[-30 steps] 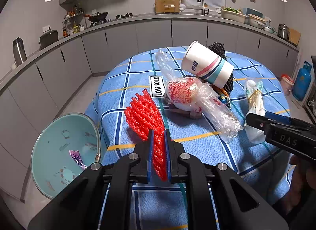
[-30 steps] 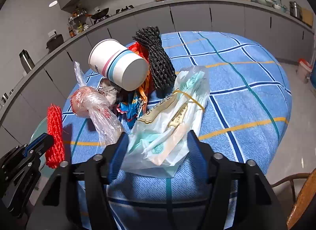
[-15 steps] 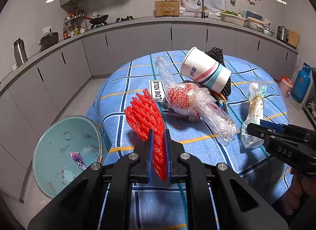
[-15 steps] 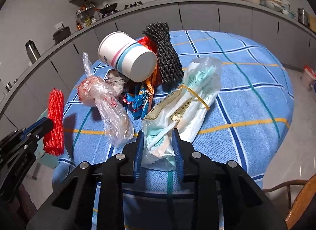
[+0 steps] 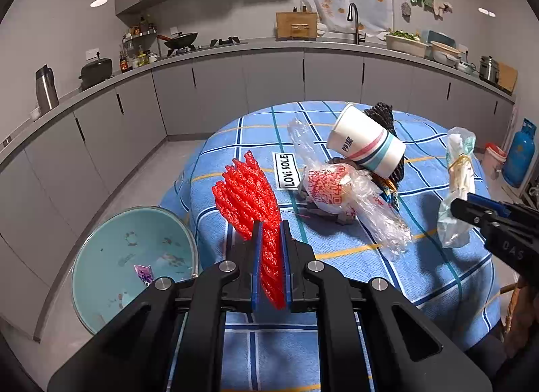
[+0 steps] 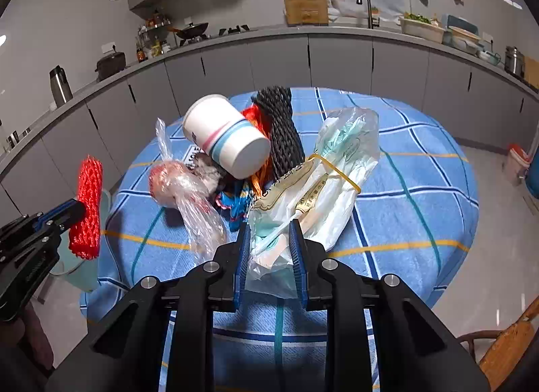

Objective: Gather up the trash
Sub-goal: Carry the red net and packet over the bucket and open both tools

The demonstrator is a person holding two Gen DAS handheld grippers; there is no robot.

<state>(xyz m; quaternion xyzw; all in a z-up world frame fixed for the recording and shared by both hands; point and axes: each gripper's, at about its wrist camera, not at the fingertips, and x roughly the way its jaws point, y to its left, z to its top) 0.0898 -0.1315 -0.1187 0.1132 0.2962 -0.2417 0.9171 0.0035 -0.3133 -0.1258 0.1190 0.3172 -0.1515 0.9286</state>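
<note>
Landmark: the round table [image 5: 438, 277] with the blue checked cloth. The left gripper [image 5: 269, 257] is pinched tight on the red foam net [image 5: 251, 196], holding it above the table's left edge, over the teal bin [image 5: 111, 257] on the floor. The right gripper [image 6: 269, 250] is closing on the clear bag of disposable cutlery [image 6: 323, 186] (yellow band around its middle), lifted over the table's right side. A paper cup [image 6: 225, 136], a black net [image 6: 281, 129] and a crumpled plastic bag [image 6: 182, 186] lie mid-table.
</note>
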